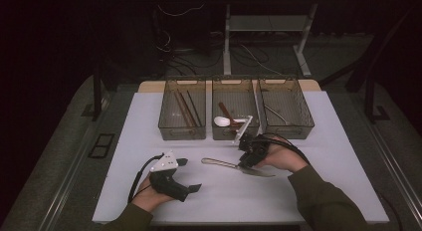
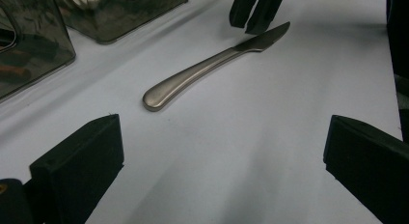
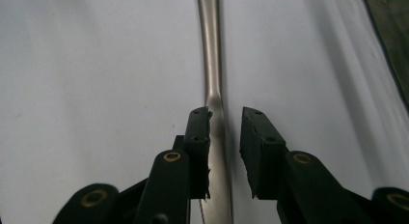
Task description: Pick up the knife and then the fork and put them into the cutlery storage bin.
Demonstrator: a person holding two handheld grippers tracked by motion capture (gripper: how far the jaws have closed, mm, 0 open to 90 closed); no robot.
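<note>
The fingers (image 3: 200, 151) of the right gripper (image 3: 225, 154) are seen parted a little, one on each side of the blade of a steel knife (image 3: 211, 64); a gap shows on the right-hand side, while on the left the pad stands right against the blade's edge, and whether it presses there cannot be told. In the right gripper view the knife is laid flat on the white table (image 3: 96, 89), its handle running off toward twelve o'clock. The fingers (image 2: 79, 161) of the left gripper (image 2: 222, 171) are spread wide with nothing between them, and bare table is seen in the gap.

In the high view the right gripper (image 1: 247, 159) is held over the knife's blade end, just right of the table's middle, with the knife (image 1: 234, 166) lying from nine o'clock, where the handle ends, toward four o'clock. The left gripper (image 1: 186, 175) is found at about eight o'clock from the knife, well apart from it.

Toward twelve o'clock three clear bins are set side by side: the left bin (image 1: 169, 131) is loaded with dark chopsticks (image 1: 186, 109), the middle bin (image 1: 221, 133) with a white spoon (image 1: 222, 121), and the right bin (image 1: 306, 119) with a thin metal piece.
</note>
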